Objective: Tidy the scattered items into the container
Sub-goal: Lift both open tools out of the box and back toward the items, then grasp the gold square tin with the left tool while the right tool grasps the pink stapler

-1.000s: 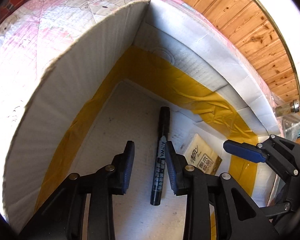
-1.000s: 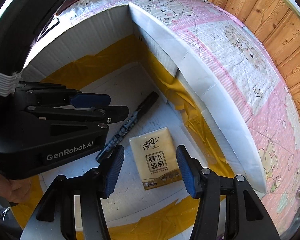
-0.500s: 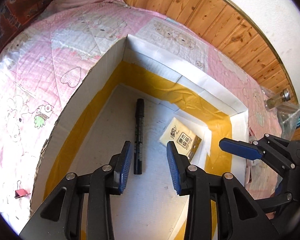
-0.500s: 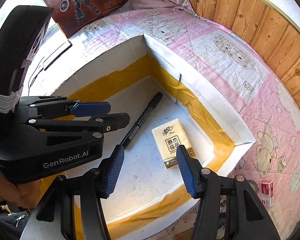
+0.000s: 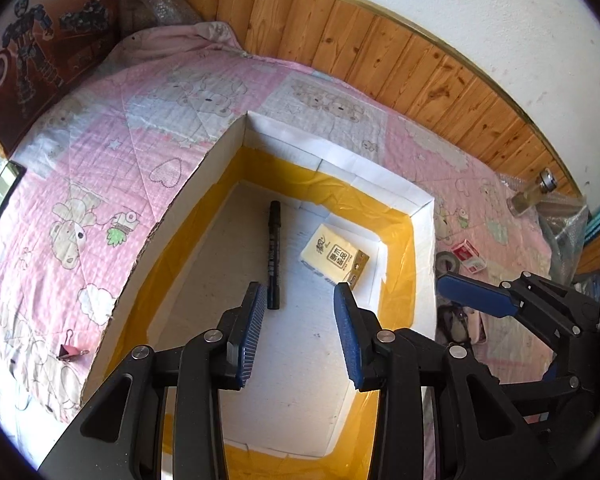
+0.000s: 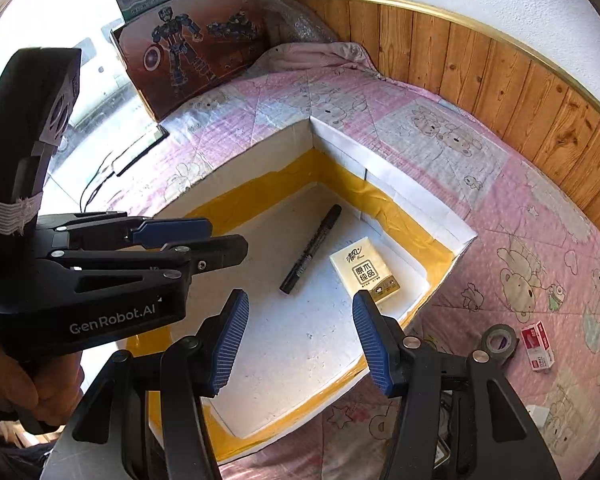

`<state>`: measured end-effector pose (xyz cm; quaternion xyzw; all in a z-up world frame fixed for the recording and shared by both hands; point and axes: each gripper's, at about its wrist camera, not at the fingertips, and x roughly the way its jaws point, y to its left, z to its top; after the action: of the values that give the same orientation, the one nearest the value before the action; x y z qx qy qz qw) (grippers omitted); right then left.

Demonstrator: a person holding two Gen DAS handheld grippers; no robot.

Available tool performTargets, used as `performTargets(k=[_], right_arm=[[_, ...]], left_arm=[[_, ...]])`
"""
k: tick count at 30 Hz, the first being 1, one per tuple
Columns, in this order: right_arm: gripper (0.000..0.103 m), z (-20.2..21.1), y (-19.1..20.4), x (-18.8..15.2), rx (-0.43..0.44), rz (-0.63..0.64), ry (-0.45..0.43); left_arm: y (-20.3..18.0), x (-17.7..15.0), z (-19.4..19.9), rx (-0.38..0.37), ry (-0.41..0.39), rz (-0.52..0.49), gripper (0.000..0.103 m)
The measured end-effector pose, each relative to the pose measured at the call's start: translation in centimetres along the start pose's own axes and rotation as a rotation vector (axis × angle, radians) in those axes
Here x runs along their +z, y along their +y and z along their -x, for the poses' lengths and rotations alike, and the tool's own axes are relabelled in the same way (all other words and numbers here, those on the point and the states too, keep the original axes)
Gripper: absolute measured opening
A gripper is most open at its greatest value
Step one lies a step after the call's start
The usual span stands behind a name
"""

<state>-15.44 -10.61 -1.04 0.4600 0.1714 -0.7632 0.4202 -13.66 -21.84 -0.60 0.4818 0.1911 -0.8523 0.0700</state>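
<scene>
A white box (image 5: 328, 164) (image 6: 400, 196) with yellow tape inside lies on a pink quilt. On its floor rest a black marker (image 5: 274, 250) (image 6: 310, 250) and a yellow tissue pack (image 5: 334, 256) (image 6: 366, 270). My left gripper (image 5: 300, 332) hangs open above the box, nothing between its blue pads. My right gripper (image 6: 296, 340) is open too, above the box's near side, with nothing in it. Outside the box to the right lie a roll of grey tape (image 6: 498, 340) (image 5: 446, 260) and a small red-and-white box (image 6: 537, 346) (image 5: 469, 254). A pink binder clip (image 5: 70, 350) sits left of the box.
A toy-robot carton (image 6: 196, 52) (image 5: 40, 48) leans at the bed's far end. Wooden panelling (image 5: 400, 60) runs along the wall. A glass bottle (image 5: 534, 196) rests on bubble wrap at the right. A dark flat device with a cable (image 6: 140, 150) lies at the quilt's left edge.
Both grippers have risen out of the box and pulled back, so the whole box and the quilt around it show. The left jaws stand a little wider. Marker and tissue pack stay put.
</scene>
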Motion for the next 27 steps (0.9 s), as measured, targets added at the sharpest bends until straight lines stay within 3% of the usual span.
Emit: performTargets(k=[12, 27], right_arm=[[0.056, 5.5, 1.4, -3.7, 0.021, -0.097, -0.209], [0.053, 9.1, 2.5, -11.7, 0.018, -0.195, -0.375]], left_arm=[[-1.8, -2.9, 6.6, 0.0, -0.149, -0.079, 0.039], [-3.9, -8.5, 9.7, -0.065, -0.202, -0.132, 0.039]])
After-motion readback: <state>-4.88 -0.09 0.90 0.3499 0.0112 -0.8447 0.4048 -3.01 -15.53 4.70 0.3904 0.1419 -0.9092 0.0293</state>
